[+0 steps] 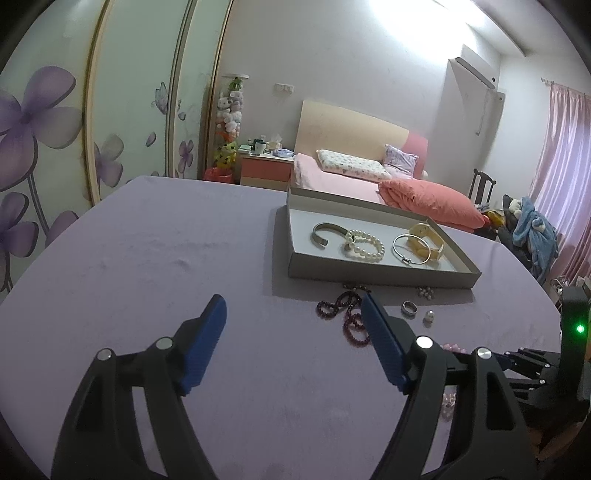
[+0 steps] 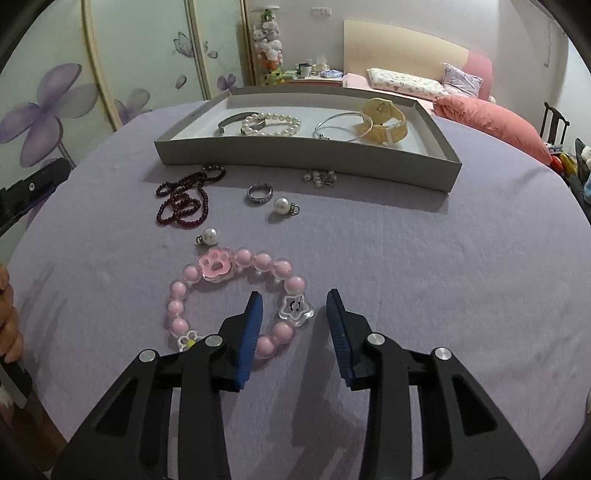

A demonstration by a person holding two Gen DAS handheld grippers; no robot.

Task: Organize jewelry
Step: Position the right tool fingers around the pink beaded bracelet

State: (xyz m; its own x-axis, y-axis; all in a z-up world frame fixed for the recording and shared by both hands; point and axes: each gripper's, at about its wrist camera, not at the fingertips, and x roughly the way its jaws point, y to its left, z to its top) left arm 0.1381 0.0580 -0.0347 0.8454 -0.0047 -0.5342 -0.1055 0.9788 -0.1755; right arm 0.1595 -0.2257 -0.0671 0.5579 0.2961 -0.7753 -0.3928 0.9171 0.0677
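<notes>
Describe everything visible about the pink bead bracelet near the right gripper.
The pink bead bracelet lies flat on the purple tablecloth as a closed loop. It has glossy round pink beads, seemingly plastic, plus a pink paw charm, a clear star charm and a white daisy charm. The right gripper straddles its near right side around the star; its fingers hide a few beads, and the pads do not visibly press it. A loose pearl lies just beyond, apart.

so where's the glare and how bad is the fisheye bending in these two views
Left wrist view: ceiling glare blows out the upper wall, and the wardrobe doors bow strongly. Right wrist view: even light with no glare, soft shadows beside the tray, the table edge curving, dark corner vignetting.
</notes>
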